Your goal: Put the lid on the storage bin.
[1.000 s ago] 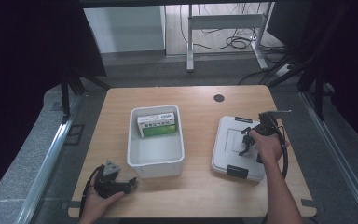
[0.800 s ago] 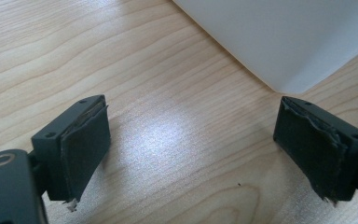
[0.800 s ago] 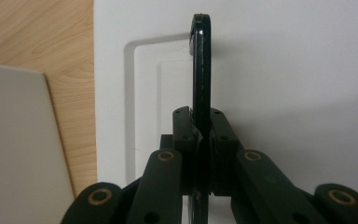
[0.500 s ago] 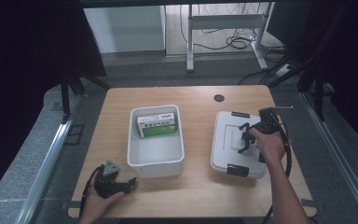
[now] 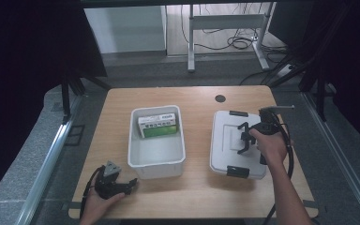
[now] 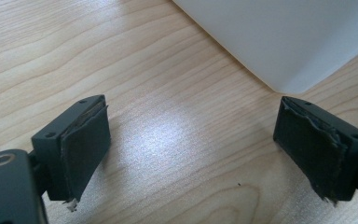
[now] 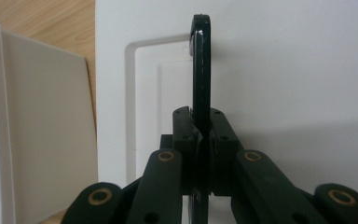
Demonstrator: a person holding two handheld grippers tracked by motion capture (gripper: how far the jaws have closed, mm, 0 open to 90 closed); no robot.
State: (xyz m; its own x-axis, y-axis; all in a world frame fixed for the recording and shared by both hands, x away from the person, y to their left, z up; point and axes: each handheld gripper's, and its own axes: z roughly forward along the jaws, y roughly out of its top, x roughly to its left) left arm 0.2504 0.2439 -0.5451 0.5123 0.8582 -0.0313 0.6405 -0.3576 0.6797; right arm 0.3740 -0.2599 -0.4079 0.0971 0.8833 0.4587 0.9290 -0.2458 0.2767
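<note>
A white box lid (image 5: 225, 152) with a black handle (image 5: 242, 136) lies on the right half of the wooden table. My right gripper (image 5: 249, 138) is shut on that handle from the right. In the right gripper view the handle (image 7: 200, 70) stands upright out of the gripper (image 7: 201, 135), whose jaws pinch it, with the lid (image 7: 284, 70) behind. Whether the lid rests on the table I cannot tell. A white bin (image 5: 157, 165) at the centre holds a green box (image 5: 158, 125). My left gripper (image 5: 124, 186) rests open on the table at the front left, empty (image 6: 191, 149).
Black latches sit on the lid's far edge (image 5: 238, 114) and near edge (image 5: 237, 171). A dark round cable hole (image 5: 220, 98) marks the table's far side. The bin's corner (image 6: 279, 37) lies just beyond the left gripper's jaws. Bin wall (image 7: 42, 130) is left of the lid.
My right gripper has risen a little with the lid's handle pinched in it. The left hand and gripper have stayed put.
</note>
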